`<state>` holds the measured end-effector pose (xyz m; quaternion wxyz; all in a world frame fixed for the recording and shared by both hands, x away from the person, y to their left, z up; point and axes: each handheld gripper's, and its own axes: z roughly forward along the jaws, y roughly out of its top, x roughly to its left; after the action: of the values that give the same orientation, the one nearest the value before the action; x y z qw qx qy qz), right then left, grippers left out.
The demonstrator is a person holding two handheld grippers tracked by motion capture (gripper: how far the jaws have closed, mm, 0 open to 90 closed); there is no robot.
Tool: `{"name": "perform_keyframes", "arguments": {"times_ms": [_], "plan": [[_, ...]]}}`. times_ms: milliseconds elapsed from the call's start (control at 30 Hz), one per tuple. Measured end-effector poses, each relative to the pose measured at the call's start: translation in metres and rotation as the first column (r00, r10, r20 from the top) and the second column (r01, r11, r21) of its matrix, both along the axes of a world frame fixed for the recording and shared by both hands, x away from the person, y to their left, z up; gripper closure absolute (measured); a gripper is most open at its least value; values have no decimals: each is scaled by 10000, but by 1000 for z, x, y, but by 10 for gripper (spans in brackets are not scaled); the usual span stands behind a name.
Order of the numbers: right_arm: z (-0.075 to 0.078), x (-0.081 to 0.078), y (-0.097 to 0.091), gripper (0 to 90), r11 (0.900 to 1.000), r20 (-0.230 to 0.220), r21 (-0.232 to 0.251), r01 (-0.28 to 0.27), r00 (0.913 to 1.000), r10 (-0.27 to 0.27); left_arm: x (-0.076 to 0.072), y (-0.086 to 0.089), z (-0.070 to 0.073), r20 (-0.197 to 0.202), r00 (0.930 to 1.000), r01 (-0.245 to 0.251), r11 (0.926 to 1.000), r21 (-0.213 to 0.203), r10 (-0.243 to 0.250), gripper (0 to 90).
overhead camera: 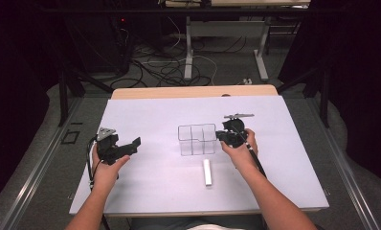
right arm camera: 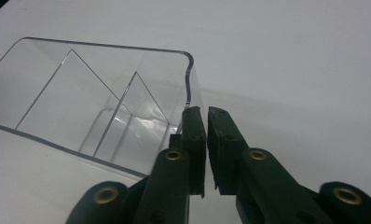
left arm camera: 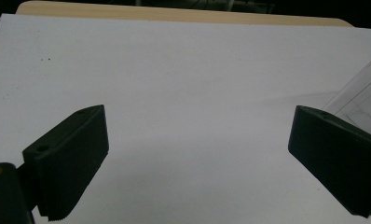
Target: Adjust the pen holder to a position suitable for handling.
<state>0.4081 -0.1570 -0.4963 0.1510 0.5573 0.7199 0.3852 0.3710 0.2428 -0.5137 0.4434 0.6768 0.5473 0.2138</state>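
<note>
on the desk (overhead camera: 145, 187), which carries a white sheet over a wooden top, a clear plastic organizer (overhead camera: 196, 139) with inner dividers stands near the middle, upright and open at the top. the right gripper (overhead camera: 225, 135) sits at the organizer's right side, held in the person's right hand (overhead camera: 241, 151), and points left toward the box. in the right gripper view its jaws stand at the organizer's (right arm camera: 104, 107) near corner, one on each side of the thin clear wall, with a narrow slit between them; they are nearly closed on that wall edge, though whether the pads actually press on it cannot be told from here. the box shows a long divider and shorter cross walls that make several compartments, all seen through the clear plastic. a small white bar (overhead camera: 207, 172) lies flat on the desk just in front of the organizer, toward the person, apart from both hands. the left gripper (overhead camera: 133, 144) rests well to the left of the organizer, held in the left hand (overhead camera: 107, 167), with a grey three-cornered plate on top. in the left gripper view its jaws stand wide apart with bare white desk (left arm camera: 183, 84) between them, and a corner of the organizer (left arm camera: 363, 100) shows at the right edge.
</note>
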Motion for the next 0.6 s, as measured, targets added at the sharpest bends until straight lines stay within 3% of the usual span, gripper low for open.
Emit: {"name": "perform_keyframes", "arguments": {"times_ms": [167, 333, 600], "plan": [[-1, -4, -6, 771, 9998, 188, 29, -175, 9997, 175, 1, 0, 0, -38, 9999, 154, 9998, -124, -155, 52], [-1, -13, -14, 675, 9994, 774, 164, -305, 9966, 292, 0, -2, -1, -50, 9994, 337, 9994, -95, -337, 52], [4, -33, -19, 516, 9936, 1746, 328, -1079, 9795, 1006, -4, -9, 2, 94, 9994, 346, 9994, 41, -347, 52]]}}
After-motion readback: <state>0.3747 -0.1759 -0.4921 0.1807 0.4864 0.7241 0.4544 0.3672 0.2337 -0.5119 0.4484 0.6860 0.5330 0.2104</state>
